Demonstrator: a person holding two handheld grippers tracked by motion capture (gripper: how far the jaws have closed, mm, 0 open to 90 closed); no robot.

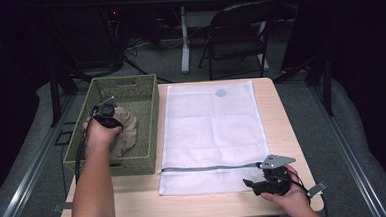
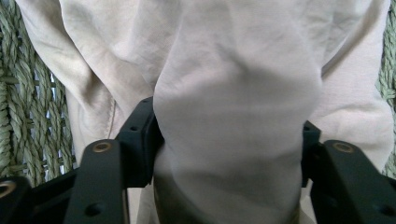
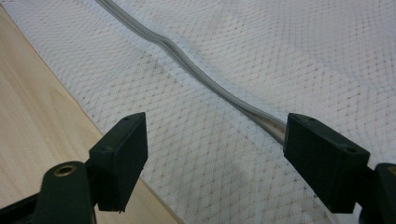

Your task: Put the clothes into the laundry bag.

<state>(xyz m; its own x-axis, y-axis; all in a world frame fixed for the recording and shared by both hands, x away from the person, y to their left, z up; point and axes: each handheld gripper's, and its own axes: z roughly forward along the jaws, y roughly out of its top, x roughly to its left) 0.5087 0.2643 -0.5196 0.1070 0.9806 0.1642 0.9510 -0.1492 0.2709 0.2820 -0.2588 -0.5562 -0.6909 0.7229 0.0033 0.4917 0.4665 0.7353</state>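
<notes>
A beige cloth (image 1: pixel 127 130) lies crumpled in a green woven basket (image 1: pixel 124 81) at the table's left. My left gripper (image 1: pixel 111 123) reaches down into the basket. In the left gripper view a thick fold of the cloth (image 2: pixel 229 84) fills the gap of the left gripper (image 2: pixel 229 140) and both pads press on it. A white mesh laundry bag (image 1: pixel 212 122) lies flat mid-table, its grey zipper (image 1: pixel 204 168) running across the near end. My right gripper (image 1: pixel 250 184) hovers open at the bag's near right corner; in its own view the right gripper (image 3: pixel 215 144) straddles the zipper (image 3: pixel 187 60) without touching the mesh (image 3: pixel 280 56).
The wooden table (image 1: pixel 281 114) shows bare strips to the right of the bag and along the near edge (image 3: pixel 37 121). A black folding chair (image 1: pixel 237 31) and a white table leg (image 1: pixel 184 39) stand on the floor beyond the far edge.
</notes>
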